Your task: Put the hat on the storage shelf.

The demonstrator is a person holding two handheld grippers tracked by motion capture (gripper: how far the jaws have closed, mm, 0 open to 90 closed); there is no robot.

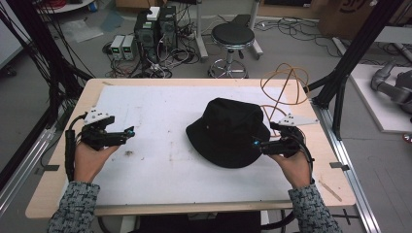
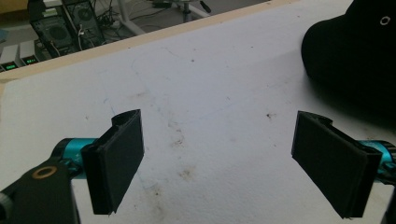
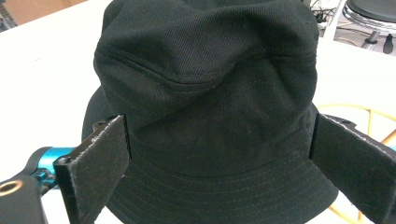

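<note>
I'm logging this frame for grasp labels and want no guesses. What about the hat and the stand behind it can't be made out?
- Black hat: its underside is hidden by its own crown and brim, high view.
- Wire stand: its foot is hidden behind the hat.
- Right gripper: jaws cut by the bottom edge, so contact with the brim is unclear.

Hat: black bucket hat on white mat
Right gripper: at hat's brim
Left gripper: well apart, over mat
</note>
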